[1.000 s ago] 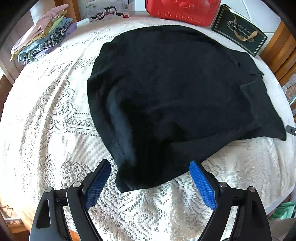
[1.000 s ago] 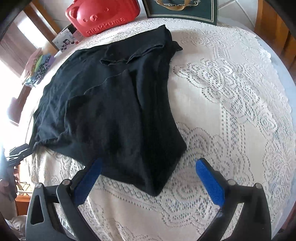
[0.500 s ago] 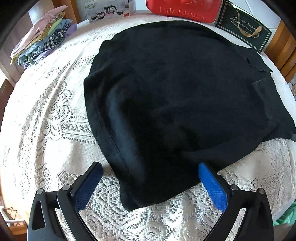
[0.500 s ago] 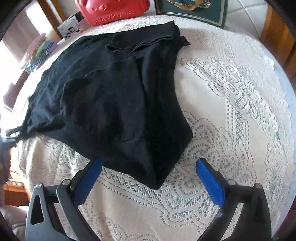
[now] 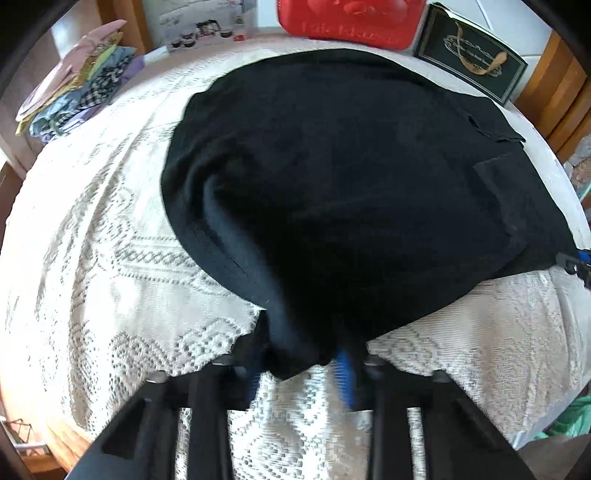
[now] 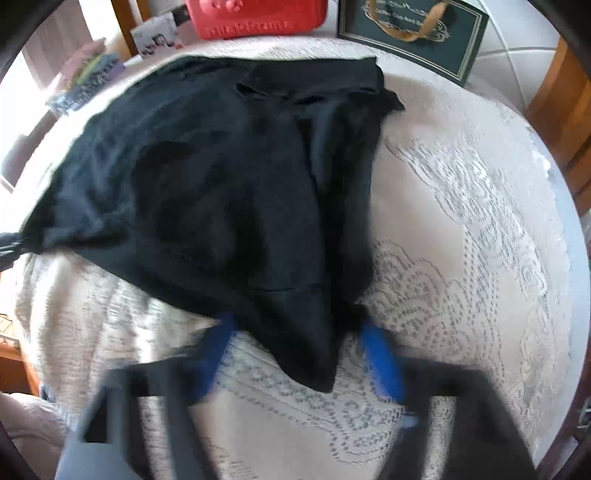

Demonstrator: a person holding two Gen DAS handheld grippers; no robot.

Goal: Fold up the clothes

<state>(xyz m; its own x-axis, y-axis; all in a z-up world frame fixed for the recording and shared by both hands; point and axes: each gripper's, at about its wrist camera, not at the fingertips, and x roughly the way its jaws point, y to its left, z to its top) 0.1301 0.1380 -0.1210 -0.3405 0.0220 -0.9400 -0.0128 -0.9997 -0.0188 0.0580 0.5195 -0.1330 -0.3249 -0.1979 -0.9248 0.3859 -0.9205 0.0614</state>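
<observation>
A black garment lies spread on a round table with a cream lace cloth. My left gripper is shut on the garment's near left corner, the blue pads pinching the cloth. My right gripper has its blue pads close around the garment's near right corner; the view is blurred with motion and the jaws look closed on the cloth. The right gripper's tip also shows at the right edge of the left wrist view.
A stack of folded clothes sits at the far left of the table. A red case, a dark gift bag and a printed box stand along the far edge. Wooden furniture stands at the right.
Both grippers moved forward onto the garment's near corners and closed from wide open. The corners are now bunched between the pads.
</observation>
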